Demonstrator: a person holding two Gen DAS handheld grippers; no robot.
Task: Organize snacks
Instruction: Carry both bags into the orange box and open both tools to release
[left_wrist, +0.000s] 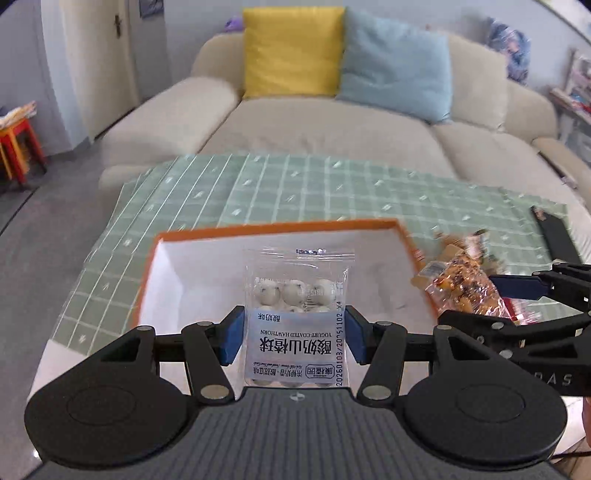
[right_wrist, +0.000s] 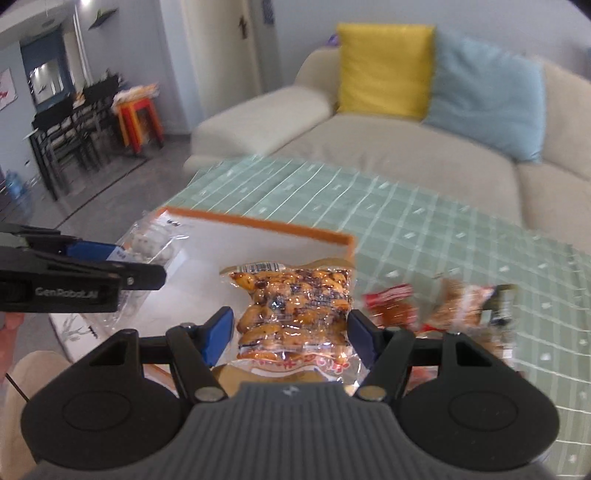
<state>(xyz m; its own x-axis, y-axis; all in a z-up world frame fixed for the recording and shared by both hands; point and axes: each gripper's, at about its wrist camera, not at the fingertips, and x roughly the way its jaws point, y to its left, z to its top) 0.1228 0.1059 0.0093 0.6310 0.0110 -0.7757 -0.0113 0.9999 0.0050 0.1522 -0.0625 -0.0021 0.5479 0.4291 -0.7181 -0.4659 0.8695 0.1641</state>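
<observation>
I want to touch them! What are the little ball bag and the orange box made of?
The ball bag, held in the left hand-held gripper, looks like thin clear plastic film: glossy, see-through at the top, with a printed label. The orange box seems to be stiff cardboard, though that is a guess: matte orange rim, plain white inside, straight flat walls.

yogurt-hawthorn packet (left_wrist: 297, 317), peanut pack (right_wrist: 293, 314) above orange-rimmed box (left_wrist: 162, 280)
</observation>
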